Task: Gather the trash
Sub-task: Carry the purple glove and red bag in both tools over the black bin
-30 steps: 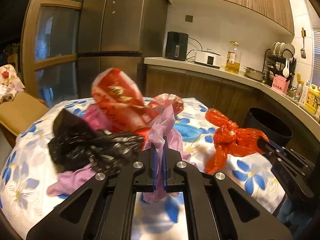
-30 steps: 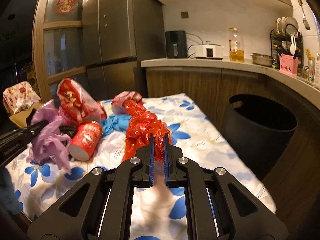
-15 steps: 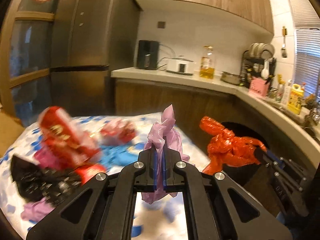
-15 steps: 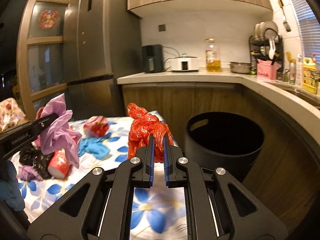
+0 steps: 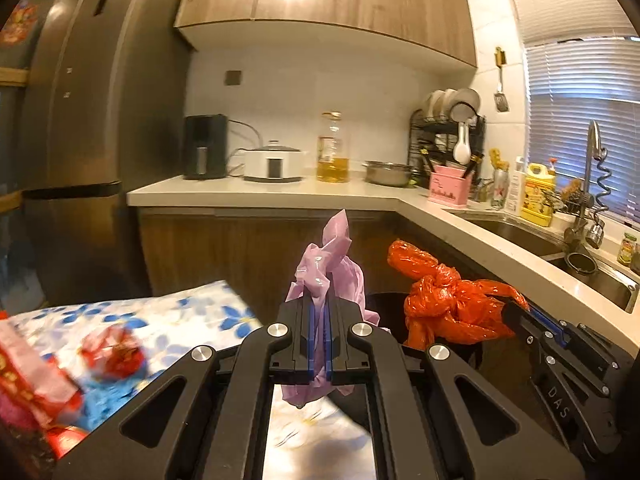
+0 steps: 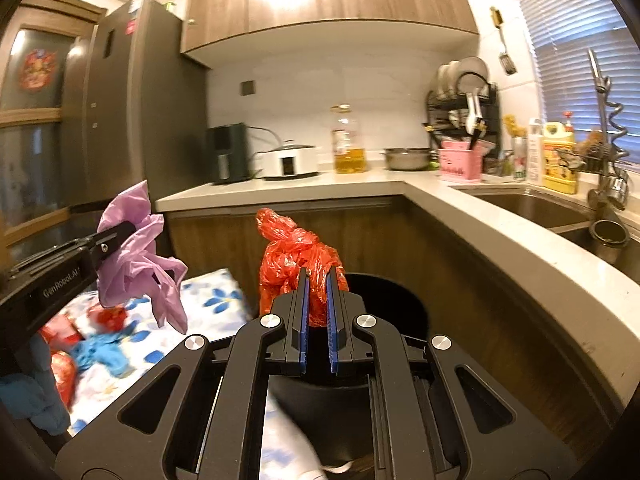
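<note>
Kitchen desk behind; our left gripper clenches purple bag, right gripper red bag. Risk: bags snag on fingers, miss bin.

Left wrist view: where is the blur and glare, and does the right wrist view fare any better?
Left wrist view: the trash on the blue-flowered tablecloth at lower left is motion-smeared, the crumpled lilac plastic bag is sharp, and the wooden wall cabinet has a blown-out glare patch. Right wrist view: same cabinet glare, a smeared cloth edge at the bottom, a crisp crumpled red plastic bag, and a fisheye-bent pale countertop.
</note>
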{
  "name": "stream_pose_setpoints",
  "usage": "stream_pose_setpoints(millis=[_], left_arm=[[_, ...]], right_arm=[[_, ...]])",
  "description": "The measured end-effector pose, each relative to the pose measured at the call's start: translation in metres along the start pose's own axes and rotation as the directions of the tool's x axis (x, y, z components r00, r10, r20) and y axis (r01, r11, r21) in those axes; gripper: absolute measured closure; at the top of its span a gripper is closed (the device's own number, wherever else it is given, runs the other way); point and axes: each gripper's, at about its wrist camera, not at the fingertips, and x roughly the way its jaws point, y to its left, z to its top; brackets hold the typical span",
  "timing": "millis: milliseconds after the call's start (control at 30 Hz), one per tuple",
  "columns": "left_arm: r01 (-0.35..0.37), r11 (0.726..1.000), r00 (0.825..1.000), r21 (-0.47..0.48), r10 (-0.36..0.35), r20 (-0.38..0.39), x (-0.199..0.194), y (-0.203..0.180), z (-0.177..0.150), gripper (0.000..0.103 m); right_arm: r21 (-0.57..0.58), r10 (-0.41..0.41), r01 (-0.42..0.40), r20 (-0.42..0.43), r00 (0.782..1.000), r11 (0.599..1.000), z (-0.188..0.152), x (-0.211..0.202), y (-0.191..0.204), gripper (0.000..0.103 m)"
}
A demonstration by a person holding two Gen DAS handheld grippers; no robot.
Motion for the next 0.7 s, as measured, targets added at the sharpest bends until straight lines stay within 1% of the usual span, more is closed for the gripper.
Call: stream_pose_setpoints(millis=[167, 233, 467, 633, 700], left_arm=[[0.055, 0.998, 0.998, 0.024, -0.054, -0.032, 0.033, -0.021, -0.003, 0.100], [0.062, 0.998, 0.997, 0.031, -0.060, -0.039, 0.039, -0.025, -0.006, 0.100], [0.096, 0.994, 0.994, 0.043, -0.093, -0.061, 0.063, -0.037, -0.013, 0.099], [0.119, 0.992, 0.988, 0.045, -0.114, -0.104, 0.082, -0.039, -0.024, 0.099], [0.117, 0.992, 0.988, 0.051, -0.111, -0.111, 0.086, -0.039, -0.028, 0.099]], right_arm=[[0.016, -0.045, 0.045, -0.021, 0.999, 0.999, 0.000, 0.019, -0.021, 0.095], [0.017, -0.056, 0.057, -0.030, 0.998, 0.998, -0.001, 0.026, -0.027, 0.095], [0.024, -0.053, 0.054, -0.043, 0.998, 0.998, -0.004, 0.042, -0.037, 0.095], [0.029, -0.051, 0.054, -0.067, 0.996, 0.998, -0.008, 0.053, -0.039, 0.095], [0.033, -0.051, 0.054, -0.077, 0.996, 0.998, -0.010, 0.058, -0.041, 0.095]])
